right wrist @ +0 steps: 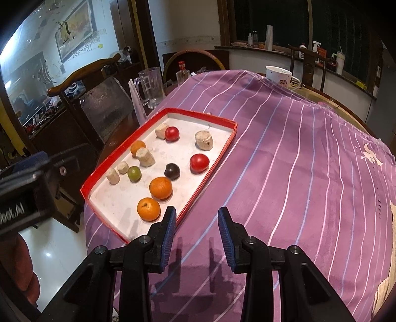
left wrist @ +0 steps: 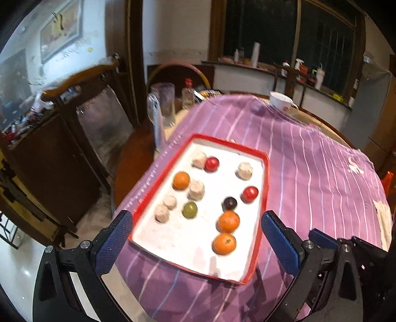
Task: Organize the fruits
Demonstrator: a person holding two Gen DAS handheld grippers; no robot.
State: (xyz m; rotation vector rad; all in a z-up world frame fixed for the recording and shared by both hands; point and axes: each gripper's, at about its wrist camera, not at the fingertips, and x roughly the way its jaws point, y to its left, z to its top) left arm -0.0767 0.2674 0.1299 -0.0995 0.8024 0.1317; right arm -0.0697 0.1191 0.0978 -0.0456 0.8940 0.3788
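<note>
Fruit in a red tray (right wrist: 224, 145) on a cloth-covered surface (right wrist: 297, 161) in a cluttered dining room.

The tray sits at the surface's left edge, holding oranges (right wrist: 160, 187), red fruits (right wrist: 199, 162), a dark one (right wrist: 172, 171), a green one (right wrist: 134, 174) and pale chunks (right wrist: 204, 140). The left hand-held gripper (left wrist: 196, 244) gapes wide and empty above the tray; the right hand-held gripper (right wrist: 197, 224) stands narrow, holding nothing. A mug (right wrist: 279, 74) stands at the far edge, a glass jug (right wrist: 149, 85) at the left edge beyond the tray, a wooden chair (right wrist: 99, 86) beside it; dark windows (right wrist: 284, 22) behind.
</note>
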